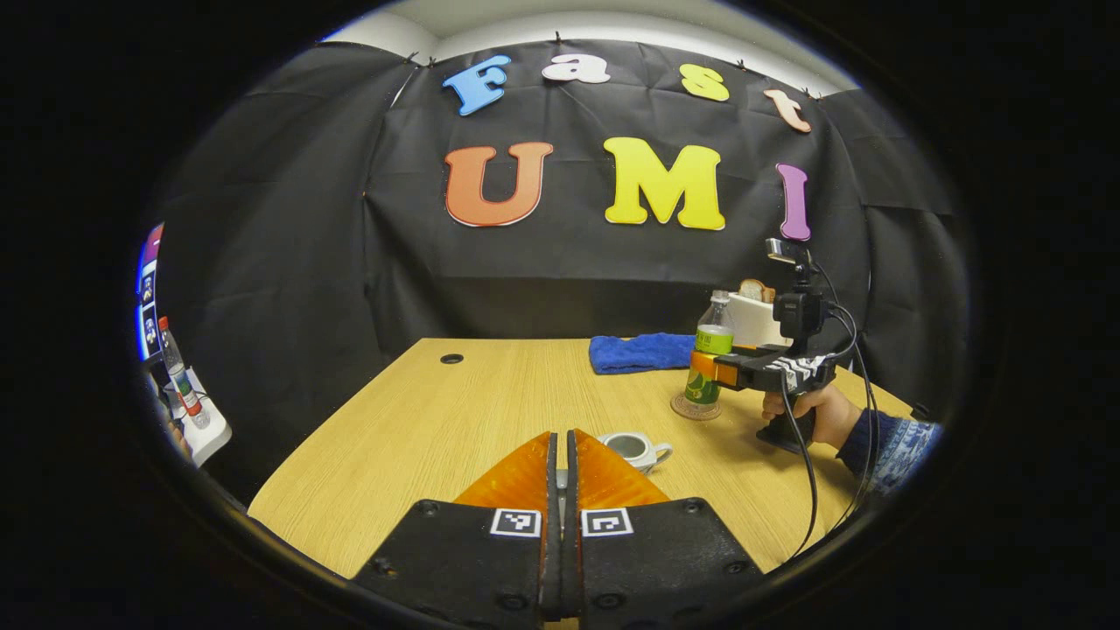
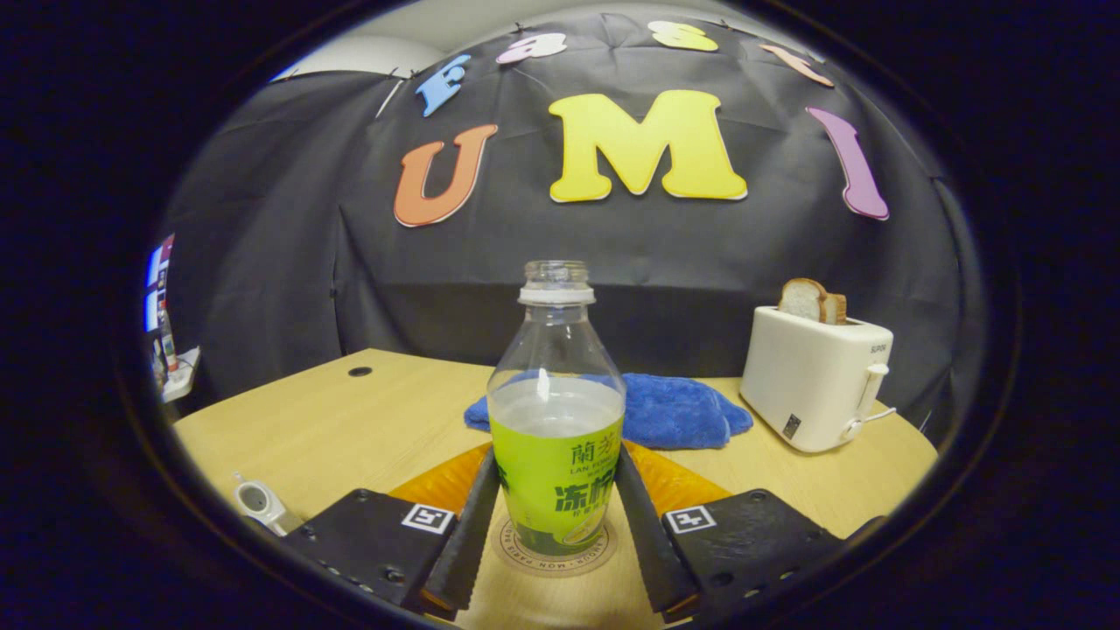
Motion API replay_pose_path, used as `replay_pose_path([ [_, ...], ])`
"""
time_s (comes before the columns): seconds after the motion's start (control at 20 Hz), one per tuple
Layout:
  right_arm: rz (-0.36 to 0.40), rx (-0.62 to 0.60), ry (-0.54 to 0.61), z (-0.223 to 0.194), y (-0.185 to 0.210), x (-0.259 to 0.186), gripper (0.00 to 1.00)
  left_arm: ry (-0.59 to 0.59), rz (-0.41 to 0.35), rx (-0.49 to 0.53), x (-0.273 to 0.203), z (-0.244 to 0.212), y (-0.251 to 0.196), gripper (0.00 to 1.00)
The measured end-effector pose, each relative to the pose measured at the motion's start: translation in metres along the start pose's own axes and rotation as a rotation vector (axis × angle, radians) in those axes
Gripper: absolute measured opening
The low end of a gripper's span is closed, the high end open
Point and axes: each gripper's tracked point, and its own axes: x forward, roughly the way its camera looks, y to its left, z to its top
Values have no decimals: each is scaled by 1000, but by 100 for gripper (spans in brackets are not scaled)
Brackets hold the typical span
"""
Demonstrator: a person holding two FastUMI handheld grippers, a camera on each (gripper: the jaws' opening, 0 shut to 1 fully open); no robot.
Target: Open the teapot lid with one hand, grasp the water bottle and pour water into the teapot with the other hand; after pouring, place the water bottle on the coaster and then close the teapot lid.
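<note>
An uncapped water bottle (image 2: pixel 556 420) with a green label, partly filled, stands upright on a round coaster (image 2: pixel 512 544). My right gripper (image 2: pixel 556 459) is shut on it, one finger pressing each side of the label. In the left gripper view the same bottle (image 1: pixel 713 337), coaster (image 1: pixel 696 408) and right gripper (image 1: pixel 704 367) sit at the right, held by a hand (image 1: pixel 809 416). The small white teapot (image 1: pixel 632 448) stands lidless just beyond my left gripper (image 1: pixel 562 435). That gripper is shut, and only a pale sliver of the lid shows between its pads. The teapot (image 2: pixel 255 501) also appears low left.
A blue cloth (image 2: pixel 674 411) lies behind the bottle, and a white toaster (image 2: pixel 814 376) holding bread stands at the back right. The wooden table (image 1: pixel 437 420) has a cable hole (image 1: pixel 451 359) near its far left. A side shelf with a bottle (image 1: pixel 179 376) is off the table's left edge.
</note>
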Motion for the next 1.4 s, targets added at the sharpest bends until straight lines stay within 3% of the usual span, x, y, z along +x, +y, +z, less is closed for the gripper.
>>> replay_pose_path([
  [0.2, 18, 13, 23, -6, -1, -2, 75, 12, 6, 6, 2, -3, -1, 3],
  [0.4, 46, 51, 23, 2, -4, -24, 92, -14, 3, 18, -1, 5, -5, 3],
  [0.5, 63, 68, 5, 8, -6, -49, 94, -23, -4, 16, -2, 8, -10, 3],
  [1.05, -136, -41, -102, 11, -76, -220, 93, -99, -24, -11, 1, 24, -28, 3],
  [1.4, -174, -92, -138, 15, -102, -286, 94, -135, -26, -19, 41, 34, -47, 3],
])
